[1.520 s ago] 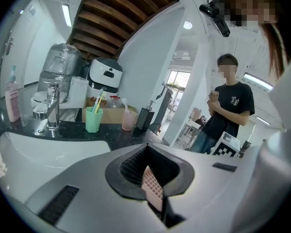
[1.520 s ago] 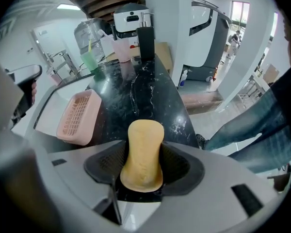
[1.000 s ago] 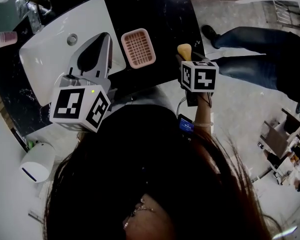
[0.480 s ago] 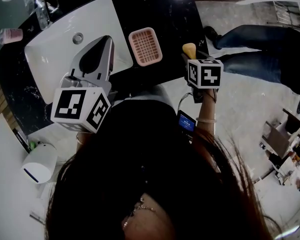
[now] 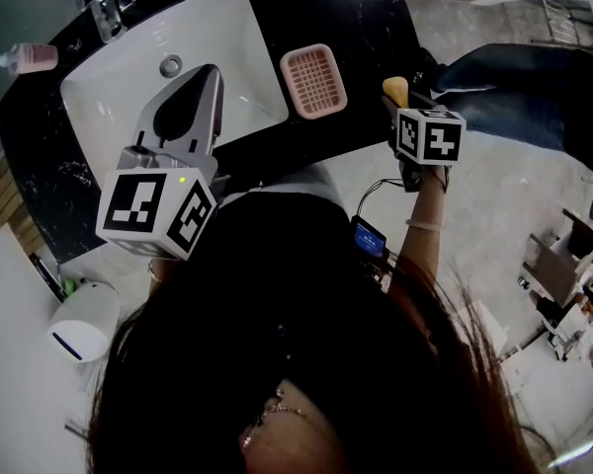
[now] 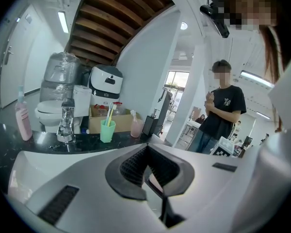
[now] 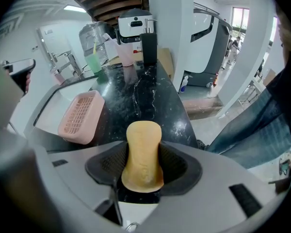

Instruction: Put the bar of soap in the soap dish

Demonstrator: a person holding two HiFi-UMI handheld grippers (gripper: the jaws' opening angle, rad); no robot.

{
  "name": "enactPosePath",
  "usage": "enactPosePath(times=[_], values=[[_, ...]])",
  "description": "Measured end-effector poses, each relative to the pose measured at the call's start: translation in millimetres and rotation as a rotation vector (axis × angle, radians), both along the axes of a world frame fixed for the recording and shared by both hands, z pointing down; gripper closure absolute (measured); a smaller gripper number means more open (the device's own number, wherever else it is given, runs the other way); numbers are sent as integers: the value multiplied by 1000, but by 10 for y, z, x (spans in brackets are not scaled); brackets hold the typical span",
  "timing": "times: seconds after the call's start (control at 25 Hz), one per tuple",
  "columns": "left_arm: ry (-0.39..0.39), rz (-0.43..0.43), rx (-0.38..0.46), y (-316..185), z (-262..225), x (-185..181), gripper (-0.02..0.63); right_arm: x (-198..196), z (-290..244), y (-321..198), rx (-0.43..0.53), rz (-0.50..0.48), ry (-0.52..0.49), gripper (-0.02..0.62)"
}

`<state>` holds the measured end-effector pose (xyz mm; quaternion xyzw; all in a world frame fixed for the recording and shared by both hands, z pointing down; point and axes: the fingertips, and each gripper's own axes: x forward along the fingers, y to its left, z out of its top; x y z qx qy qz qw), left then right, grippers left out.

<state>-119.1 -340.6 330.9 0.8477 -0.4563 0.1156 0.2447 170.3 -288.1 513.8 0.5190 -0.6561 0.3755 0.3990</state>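
The yellow bar of soap [image 7: 142, 154] stands upright between the pads of my right gripper [image 7: 143, 171], which is shut on it. In the head view the soap [image 5: 396, 90] hangs just past the black counter's right edge, in front of the right gripper's marker cube. The pink ribbed soap dish [image 5: 313, 80] lies empty on the black counter [image 5: 366, 38], to the left of the soap; in the right gripper view the soap dish [image 7: 78, 116] sits ahead and left. My left gripper [image 5: 210, 75] hovers over the white sink [image 5: 128, 67], shut with nothing in it.
A chrome faucet [image 5: 104, 8] and a pink bottle [image 5: 25, 59] stand behind the sink. A green cup with toothbrushes [image 6: 107, 130] and a black dispenser [image 7: 148, 47] line the counter's back. A person in a black T-shirt [image 6: 224, 110] stands right of the counter. A white bin [image 5: 79, 324] sits on the floor.
The whole scene has slid right and slightly up in the head view. Relative to the dish, the soap in my right gripper has barely moved. The left gripper stays over the sink.
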Motion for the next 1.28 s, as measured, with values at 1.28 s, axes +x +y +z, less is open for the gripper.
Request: enactPosePath(times=[1.28], values=[[41,-56,43,78,-121,-609,611,-745,-530,-232,78,-95,-6,393]])
